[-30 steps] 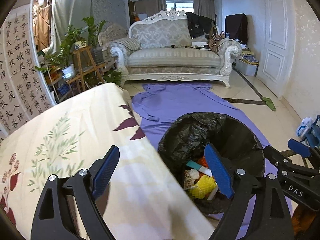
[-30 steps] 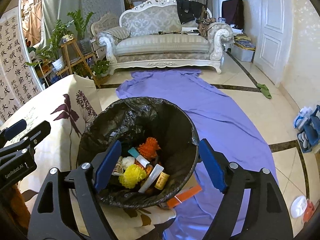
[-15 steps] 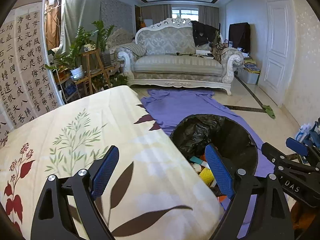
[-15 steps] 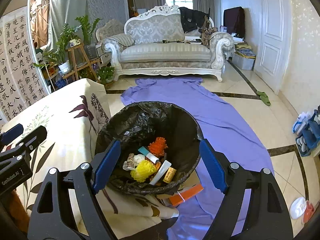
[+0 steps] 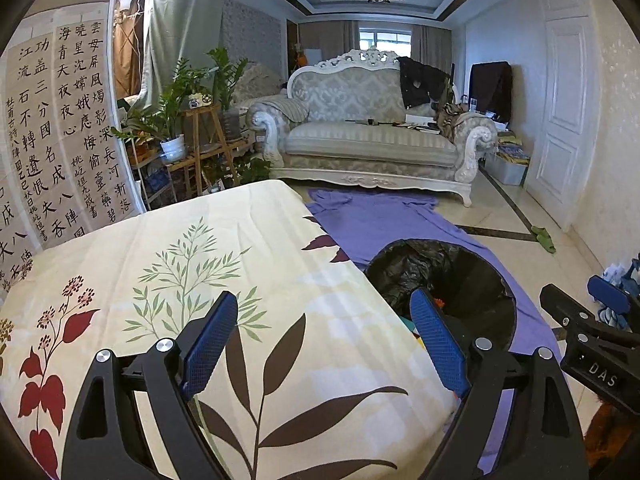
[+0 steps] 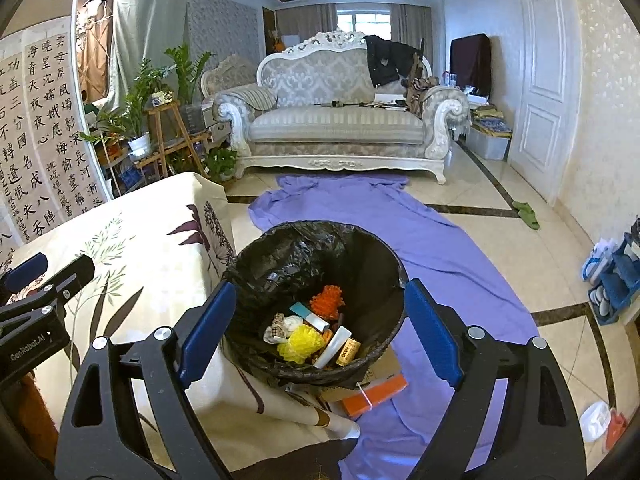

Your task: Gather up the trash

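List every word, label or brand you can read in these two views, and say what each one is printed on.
"DAS" on the right tongs, seen from the left wrist view.
"GenRobot.AI" on the left tongs, seen from the right wrist view.
Columns of Chinese calligraphy on the wall panels; not transcribed here.
Print on the small tan label in the trash bin: too small to read.

Trash bin w/ black liner sits center frame in right wrist view, upright, open. Inside near bottom: orange pom, yellow pom, white tube, cork, misc bits.
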A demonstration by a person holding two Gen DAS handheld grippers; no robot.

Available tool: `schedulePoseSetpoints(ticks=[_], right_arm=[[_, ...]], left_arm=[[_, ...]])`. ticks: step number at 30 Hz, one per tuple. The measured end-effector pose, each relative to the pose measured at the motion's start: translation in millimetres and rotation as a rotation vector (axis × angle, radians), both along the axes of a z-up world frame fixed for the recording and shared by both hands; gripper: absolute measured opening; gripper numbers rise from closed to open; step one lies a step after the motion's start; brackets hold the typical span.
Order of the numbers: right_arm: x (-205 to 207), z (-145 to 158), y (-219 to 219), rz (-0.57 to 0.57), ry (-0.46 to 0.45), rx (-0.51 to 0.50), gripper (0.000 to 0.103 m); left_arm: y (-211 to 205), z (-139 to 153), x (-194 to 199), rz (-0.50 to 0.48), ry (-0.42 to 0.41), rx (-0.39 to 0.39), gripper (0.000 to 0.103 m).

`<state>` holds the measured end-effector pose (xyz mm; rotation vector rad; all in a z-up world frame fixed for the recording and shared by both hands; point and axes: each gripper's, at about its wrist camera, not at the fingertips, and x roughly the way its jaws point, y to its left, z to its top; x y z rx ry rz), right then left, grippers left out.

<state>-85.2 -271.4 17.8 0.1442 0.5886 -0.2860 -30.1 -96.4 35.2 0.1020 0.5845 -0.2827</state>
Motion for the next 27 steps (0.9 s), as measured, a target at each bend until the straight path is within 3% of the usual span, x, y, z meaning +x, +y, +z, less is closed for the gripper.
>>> schedulePoseSetpoints(ticks=[27], right_arm=[[-2,5,8,0.006,-0.012,-0.014,0.084]], left_arm=[[12,3,-3,0.009,0.005,-0.017,0.085]])
